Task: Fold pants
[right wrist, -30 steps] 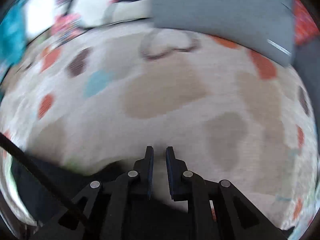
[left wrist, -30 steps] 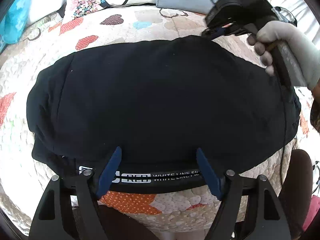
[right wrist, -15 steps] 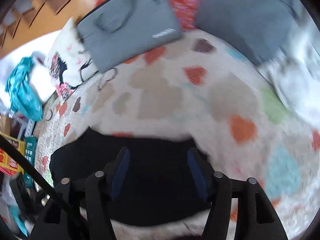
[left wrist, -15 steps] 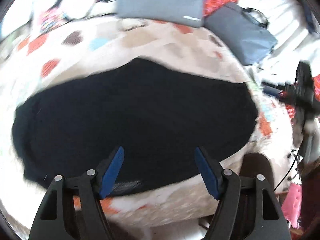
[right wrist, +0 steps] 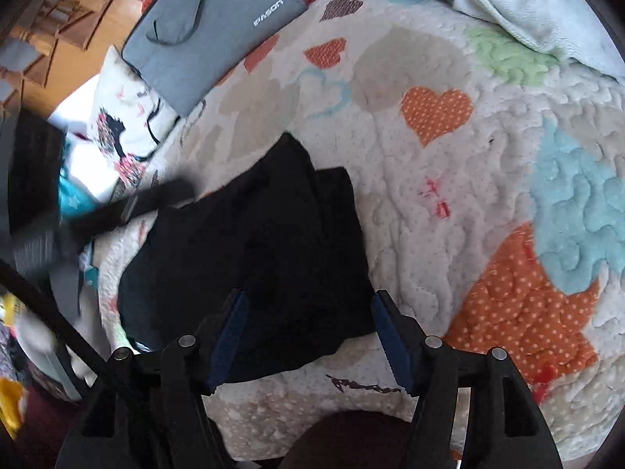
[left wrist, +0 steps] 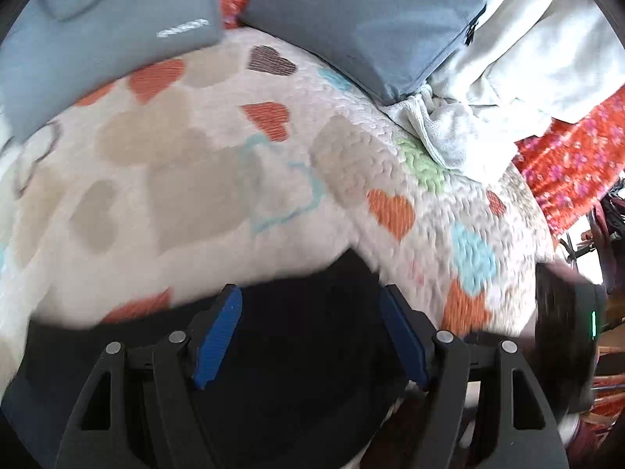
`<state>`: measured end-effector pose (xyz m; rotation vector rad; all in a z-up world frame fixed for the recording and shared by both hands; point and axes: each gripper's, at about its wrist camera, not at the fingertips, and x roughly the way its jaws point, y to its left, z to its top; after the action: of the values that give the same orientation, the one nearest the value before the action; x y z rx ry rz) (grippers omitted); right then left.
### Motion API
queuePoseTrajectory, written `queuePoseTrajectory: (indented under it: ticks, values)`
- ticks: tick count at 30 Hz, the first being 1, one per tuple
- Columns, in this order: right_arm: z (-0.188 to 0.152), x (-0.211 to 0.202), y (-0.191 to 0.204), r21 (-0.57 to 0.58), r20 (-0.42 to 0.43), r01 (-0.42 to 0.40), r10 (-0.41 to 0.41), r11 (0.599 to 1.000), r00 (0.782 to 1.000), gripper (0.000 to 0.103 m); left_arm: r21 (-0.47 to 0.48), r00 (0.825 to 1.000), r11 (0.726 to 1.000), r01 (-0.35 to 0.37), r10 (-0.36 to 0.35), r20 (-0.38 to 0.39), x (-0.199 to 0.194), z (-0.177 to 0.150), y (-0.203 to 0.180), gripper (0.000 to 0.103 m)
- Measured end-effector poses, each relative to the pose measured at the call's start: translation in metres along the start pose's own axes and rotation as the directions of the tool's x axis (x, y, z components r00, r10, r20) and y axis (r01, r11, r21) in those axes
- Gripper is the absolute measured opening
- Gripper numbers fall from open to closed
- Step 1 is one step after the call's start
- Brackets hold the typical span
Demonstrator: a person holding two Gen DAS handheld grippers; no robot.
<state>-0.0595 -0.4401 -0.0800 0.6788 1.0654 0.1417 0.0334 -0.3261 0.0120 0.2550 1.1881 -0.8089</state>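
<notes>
The black pants lie folded into a compact pile on the heart-patterned quilt. My right gripper hovers over their near right corner. Its jaws are opening, blue pads apart, with the fabric's edge seen between them but untouched. In the left wrist view the pants fill the lower middle, blurred by motion. My left gripper stands open above their far edge, gripping nothing. A dark blurred shape at the left of the right wrist view is the left gripper's body.
Two grey laptop bags lie at the far side of the bed. White towels and bedding pile up at the far right, and a printed cushion sits far left. Wooden furniture stands beyond the bed.
The right gripper went from shut to open and swung from bare quilt back over the pants' near corner. The left gripper swept right along the pants, away from the waistband label.
</notes>
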Motion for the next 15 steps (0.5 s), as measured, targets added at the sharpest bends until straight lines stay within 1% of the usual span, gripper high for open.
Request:
queuePoseTrajectory:
  ticks: [2, 5, 6, 8, 9, 10, 11, 12, 13, 14, 15]
  values:
    - [-0.001, 0.004, -0.001, 0.000, 0.003, 0.006, -0.006, 1.000, 1.000, 0.072, 0.028, 0.999, 0.999, -0.016, 0.017, -0.033, 0.021, 0.012, -0.011, 0.072]
    - [-0.001, 0.005, -0.005, 0.017, 0.014, -0.010, 0.010, 1.000, 1.000, 0.072, 0.106, 0.993, 0.992, -0.063, 0.073, -0.089, 0.053, 0.020, -0.029, 0.072]
    - [-0.001, 0.005, -0.006, 0.025, 0.018, -0.018, 0.017, 1.000, 1.000, 0.072, 0.144, 0.988, 0.986, -0.088, 0.105, -0.114, 0.066, 0.020, -0.035, 0.072]
    - [-0.002, 0.005, -0.008, 0.029, 0.028, -0.026, 0.025, 0.999, 0.999, 0.072, 0.201, 0.978, 0.973, -0.110, 0.142, -0.152, 0.081, 0.017, -0.043, 0.072]
    - [-0.003, 0.005, -0.009, 0.028, 0.035, -0.028, 0.027, 0.999, 0.999, 0.072, 0.238, 0.971, 0.963, -0.129, 0.171, -0.165, 0.087, 0.014, -0.048, 0.072]
    - [-0.003, 0.005, -0.009, 0.025, 0.043, -0.027, 0.026, 0.999, 0.999, 0.069, 0.276, 0.966, 0.948, -0.159, 0.207, -0.155, 0.090, 0.011, -0.052, 0.066]
    - [-0.003, 0.004, -0.007, 0.018, 0.054, -0.022, 0.021, 1.000, 0.998, 0.063, 0.289, 0.966, 0.942, -0.169, 0.217, -0.143, 0.089, 0.009, -0.054, 0.055]
    - [-0.003, 0.004, -0.006, 0.011, 0.059, -0.029, 0.028, 1.000, 0.998, 0.042, 0.284, 0.968, 0.944, -0.168, 0.213, -0.134, 0.083, 0.008, -0.054, 0.048]
    - [-0.003, 0.004, -0.005, 0.014, 0.052, -0.062, 0.061, 0.998, 0.997, 0.025, 0.270, 0.969, 0.948, -0.168, 0.209, -0.129, 0.080, 0.009, -0.051, 0.035]
    - [-0.003, 0.003, -0.004, 0.026, 0.057, -0.090, 0.088, 0.996, 0.994, 0.024, 0.238, 0.976, 0.961, -0.142, 0.176, -0.129, 0.073, 0.010, -0.045, 0.030]
    - [-0.003, 0.002, 0.000, 0.028, 0.066, -0.097, 0.095, 0.995, 0.993, 0.022, 0.197, 0.984, 0.975, -0.100, 0.126, -0.126, 0.064, 0.010, -0.038, 0.028]
